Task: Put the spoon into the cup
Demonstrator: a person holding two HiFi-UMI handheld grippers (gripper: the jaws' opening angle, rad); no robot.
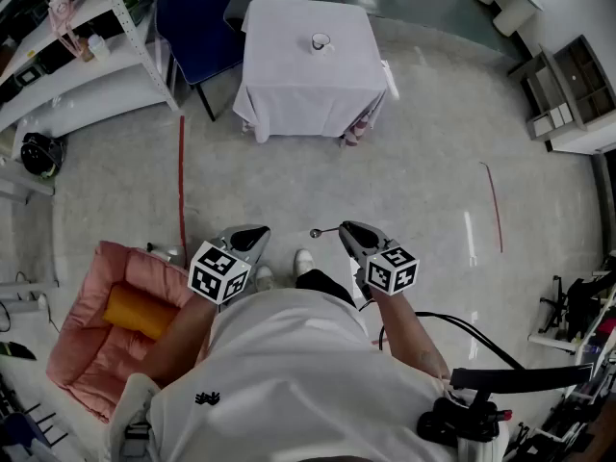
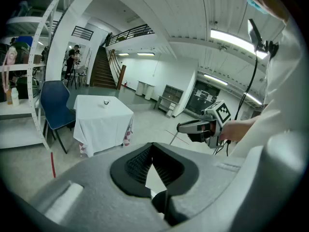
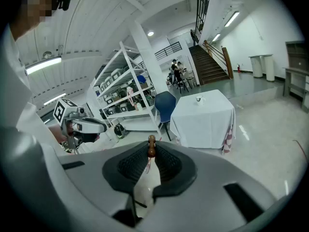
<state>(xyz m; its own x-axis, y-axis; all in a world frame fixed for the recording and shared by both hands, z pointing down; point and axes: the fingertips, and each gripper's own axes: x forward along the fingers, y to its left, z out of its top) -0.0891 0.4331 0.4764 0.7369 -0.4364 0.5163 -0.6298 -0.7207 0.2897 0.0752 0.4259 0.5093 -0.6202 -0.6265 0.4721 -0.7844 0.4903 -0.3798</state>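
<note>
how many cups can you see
1. The cup stands on the white table, far ahead across the floor. The cluttered shelves at the left may hide others.

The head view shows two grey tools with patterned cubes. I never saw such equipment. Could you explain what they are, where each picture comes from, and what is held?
No robot here: a person holds two hand-held grippers. The head view comes from a camera on the person's head, looking down; each other picture comes from a camera riding on one gripper. The right gripper clamps the spoon in its fingers. The left gripper has its fingers together, empty. Farther ahead, a cup stands on a white-clothed table.
</note>
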